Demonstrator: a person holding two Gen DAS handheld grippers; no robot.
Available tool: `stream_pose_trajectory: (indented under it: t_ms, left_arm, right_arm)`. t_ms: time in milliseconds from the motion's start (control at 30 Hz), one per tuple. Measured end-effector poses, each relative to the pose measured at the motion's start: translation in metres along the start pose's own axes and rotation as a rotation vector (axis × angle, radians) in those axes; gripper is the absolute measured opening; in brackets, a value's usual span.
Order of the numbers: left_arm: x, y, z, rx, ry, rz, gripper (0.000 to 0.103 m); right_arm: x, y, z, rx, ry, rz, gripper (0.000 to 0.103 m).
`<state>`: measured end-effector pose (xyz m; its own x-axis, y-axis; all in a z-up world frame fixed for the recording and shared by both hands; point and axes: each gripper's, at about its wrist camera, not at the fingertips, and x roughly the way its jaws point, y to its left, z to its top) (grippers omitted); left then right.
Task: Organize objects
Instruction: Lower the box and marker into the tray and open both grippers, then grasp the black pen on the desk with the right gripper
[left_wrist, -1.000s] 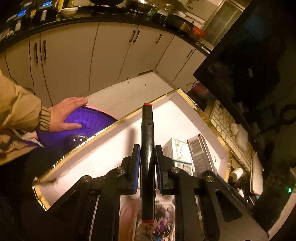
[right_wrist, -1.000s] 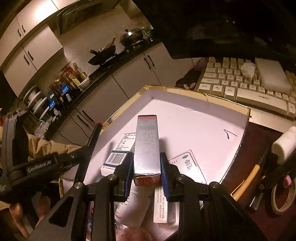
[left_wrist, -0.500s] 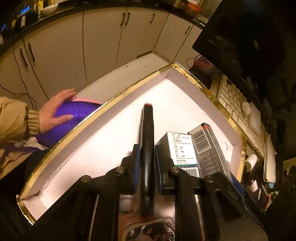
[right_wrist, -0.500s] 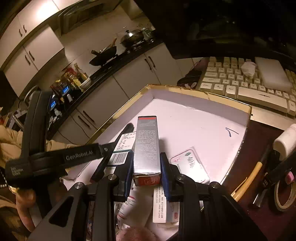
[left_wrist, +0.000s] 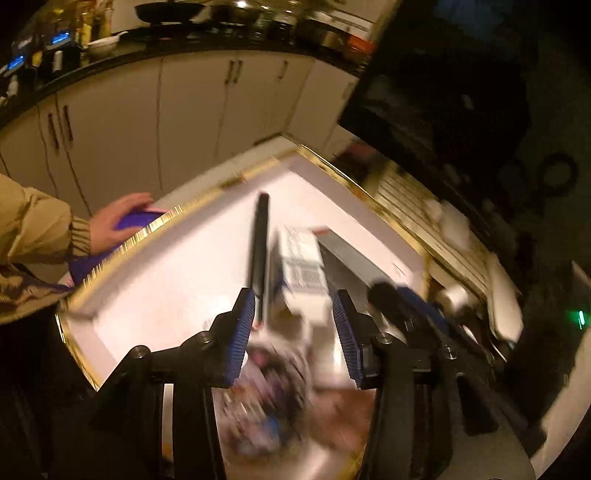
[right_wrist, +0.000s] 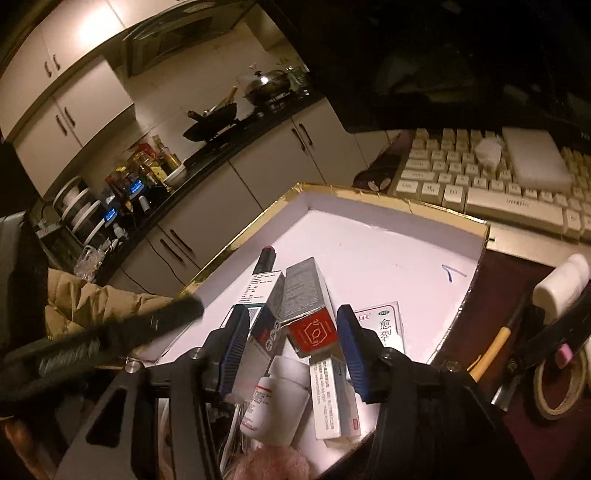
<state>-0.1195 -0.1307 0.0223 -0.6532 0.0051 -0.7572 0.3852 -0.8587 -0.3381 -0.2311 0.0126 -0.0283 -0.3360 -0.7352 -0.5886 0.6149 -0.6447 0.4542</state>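
Now both pairs of fingers are seen spread wide, with nothing pinched. Ahead of the left gripper (left_wrist: 293, 325), a black marker (left_wrist: 259, 247) is laid on the white floor of the gold-edged tray (left_wrist: 177, 273), just beside its left finger (left_wrist: 242, 332). Between and beyond the fingers of the right gripper (right_wrist: 290, 347), a silver box with a red end (right_wrist: 306, 306) is rested against a white-and-grey box (right_wrist: 264, 295), and a white bottle (right_wrist: 275, 402) is found below them. A keyboard (right_wrist: 491, 184) is seen far ahead to the right
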Motion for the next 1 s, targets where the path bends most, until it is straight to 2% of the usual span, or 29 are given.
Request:
stream_pose_trajectory:
  t_ms: [200,267,433,800,1000]
  left_arm:
    - [-0.031,-0.014,-0.033,0.076,-0.069,-0.035,0.044]
    - [-0.036,-0.022,-0.043,0.111,-0.075,-0.058,0.052]
    - [-0.034,-0.054,-0.059,0.206,-0.040,-0.112,0.052]
    - [-0.017,-0.100,-0.090,0.306,0.025,-0.170,0.052]
    - [-0.008,-0.103,-0.098,0.318,0.045,-0.183,0.052]
  right_arm:
    - [-0.045,-0.006,-0.013,-0.009,-0.020,-0.008,0.050]
    - [-0.059,-0.013,-0.022,0.015,-0.027,-0.027,0.050]
    - [-0.089,-0.045,-0.050,0.098,-0.003,-0.015,0.050]
    - [-0.140,-0.105,-0.082,0.175,-0.038,-0.175,0.049]
    - [-0.154,-0.122,-0.089,0.189,-0.043,-0.242,0.049]
